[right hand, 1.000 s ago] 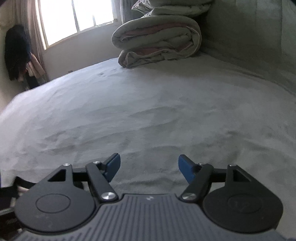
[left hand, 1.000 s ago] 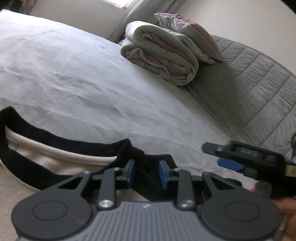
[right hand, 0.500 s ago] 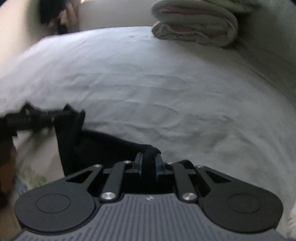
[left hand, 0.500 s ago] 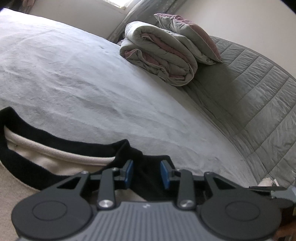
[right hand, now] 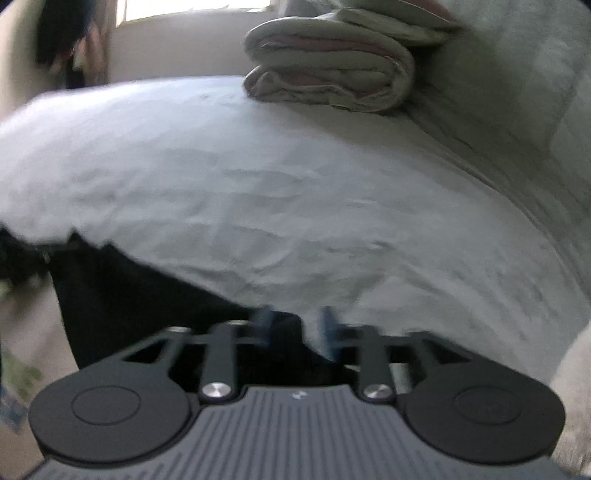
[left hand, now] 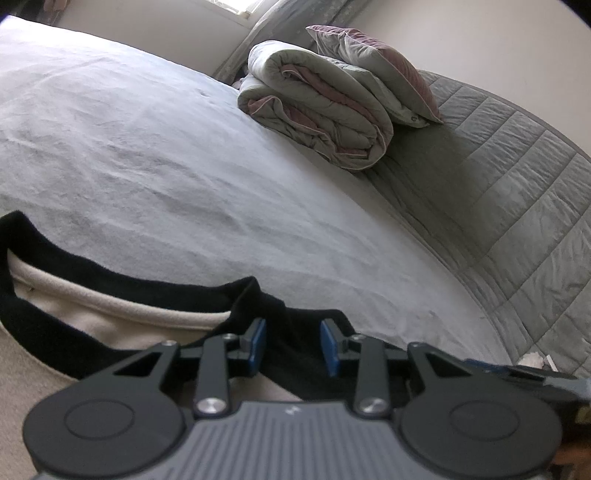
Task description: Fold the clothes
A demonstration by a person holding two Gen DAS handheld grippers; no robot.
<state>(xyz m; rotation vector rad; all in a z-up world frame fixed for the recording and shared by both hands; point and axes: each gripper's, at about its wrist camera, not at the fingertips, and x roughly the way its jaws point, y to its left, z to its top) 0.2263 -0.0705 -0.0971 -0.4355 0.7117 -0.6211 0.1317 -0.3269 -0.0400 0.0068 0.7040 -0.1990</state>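
Observation:
A cream top (left hand: 110,325) with a black collar band (left hand: 122,284) and a black sleeve (right hand: 147,302) lies at the near edge of the bed. My left gripper (left hand: 292,343) hovers over the black shoulder cloth, its blue pads (left hand: 256,341) apart with the cloth between them and not pinched. My right gripper (right hand: 295,325) is blurred; its jaws are opening, and the black sleeve end sits between them, nearer the left pad. Part of the right gripper (left hand: 524,374) shows at the lower right of the left wrist view.
The pale bed sheet (left hand: 147,166) stretches away in front. A folded quilt (left hand: 317,110) with a pillow (left hand: 376,70) on it lies at the far end against a grey quilted headboard (left hand: 517,184). Dark clothes (right hand: 62,33) hang beside the window.
The right gripper swung from bare sheet onto the black sleeve, clamped it half a second ago, and now its jaws stand apart. The left gripper stayed put, its pads slightly wider.

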